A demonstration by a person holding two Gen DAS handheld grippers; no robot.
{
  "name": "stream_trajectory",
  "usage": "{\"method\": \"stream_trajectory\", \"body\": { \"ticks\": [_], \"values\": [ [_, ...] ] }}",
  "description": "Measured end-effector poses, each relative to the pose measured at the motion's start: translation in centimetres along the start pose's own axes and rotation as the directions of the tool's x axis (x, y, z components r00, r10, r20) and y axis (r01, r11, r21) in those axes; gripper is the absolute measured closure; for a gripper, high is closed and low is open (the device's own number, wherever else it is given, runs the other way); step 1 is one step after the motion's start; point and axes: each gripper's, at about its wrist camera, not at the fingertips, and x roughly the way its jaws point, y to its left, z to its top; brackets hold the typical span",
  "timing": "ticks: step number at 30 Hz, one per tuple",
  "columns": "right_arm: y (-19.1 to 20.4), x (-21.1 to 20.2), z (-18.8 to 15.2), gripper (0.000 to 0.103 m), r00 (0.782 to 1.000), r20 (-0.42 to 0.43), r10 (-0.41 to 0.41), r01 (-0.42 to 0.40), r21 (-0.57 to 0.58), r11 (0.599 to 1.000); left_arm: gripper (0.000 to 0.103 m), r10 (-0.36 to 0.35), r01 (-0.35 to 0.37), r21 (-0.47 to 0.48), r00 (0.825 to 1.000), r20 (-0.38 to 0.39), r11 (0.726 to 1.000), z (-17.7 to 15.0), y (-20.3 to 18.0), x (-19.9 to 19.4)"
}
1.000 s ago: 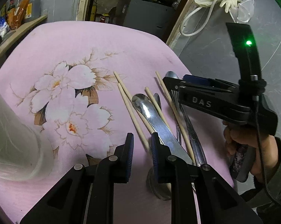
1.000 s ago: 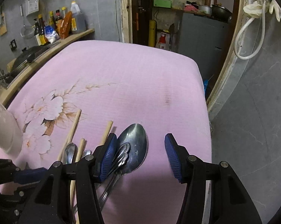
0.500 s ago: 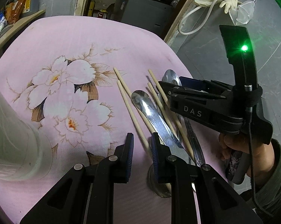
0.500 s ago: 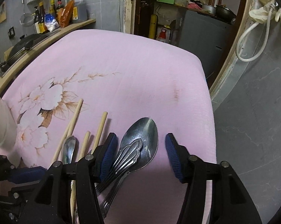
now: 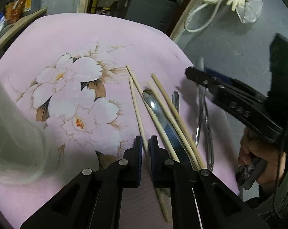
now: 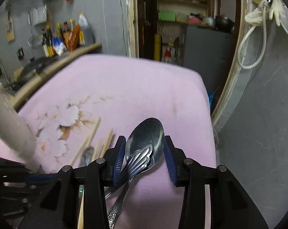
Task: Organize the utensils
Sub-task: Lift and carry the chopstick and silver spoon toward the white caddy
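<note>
**Both grippers close in on the cutlery pile**

On the pink flowered table point(image 5: 109, 38), the left gripper point(image 5: 146, 148) has clenched its jaws on one wooden chopstick point(image 5: 136, 106), the nearest of the pile to the printed blossom point(image 5: 75, 95). The right gripper point(image 6: 144, 152), its jaws just closing, brackets the bowl of a steel spoon point(image 6: 147, 131) at the table's right edge; whether the pads press on it cannot be told. Good practice now: lift each piece clear and level, so neighbouring chopsticks and a second spoon point(image 5: 157, 110) are not dragged. The spoon is polished, with an ornate handle lying across it.
</note>
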Motion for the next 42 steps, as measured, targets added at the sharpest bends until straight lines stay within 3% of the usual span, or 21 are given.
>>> {"method": "stream_trajectory", "body": {
  "ticks": [8,11,20,26,29,31,37,42],
  "values": [
    [1.4,-3.6,-1.6,0.066,0.992,0.127,-0.015,0.022,-0.055,0.998,0.099,0.019,-0.019,-0.03,1.0,0.003,0.999,-0.1,-0.4,0.0],
    [1.4,-5.2,-2.5,0.066,0.984,0.176,-0.01,0.019,-0.05,0.999,0.101,-0.026,0.027,-0.065,1.0,0.017,0.998,-0.8,-0.4,-0.7],
    [2.2,-8.4,-3.5,0.066,0.961,0.277,0.005,0.008,-0.044,0.999,0.101,-0.01,0.013,-0.011,0.978,0.208,1.0,-4.1,-1.7,-7.0],
    [2.9,-9.4,-3.1,0.066,0.953,0.303,0.019,-0.006,-0.043,0.999,0.101,0.079,-0.078,-0.015,0.95,0.301,0.997,-6.0,-1.8,-10.4],
    [3.5,-9.7,-2.7,0.067,0.948,0.319,0.026,-0.008,-0.058,0.998,0.101,0.134,-0.129,-0.04,0.924,0.357,0.991,-6.9,-1.8,-11.8],
    [3.9,-9.9,-2.5,0.067,0.945,0.327,0.03,-0.008,-0.069,0.998,0.101,0.168,-0.16,-0.054,0.897,0.409,0.986,-7.2,-1.6,-13.2],
    [5.3,-10.1,-1.6,0.067,0.933,0.356,0.053,-0.021,-0.093,0.995,0.101,0.186,-0.166,-0.086,0.825,0.534,0.982,-7.8,-0.6,-17.4],
    [6.7,-10.4,-0.8,0.067,0.924,0.375,0.074,-0.027,-0.128,0.991,0.101,0.186,-0.15,-0.111,0.799,0.571,0.982,-6.7,0.9,-19.8]
  ]
}}
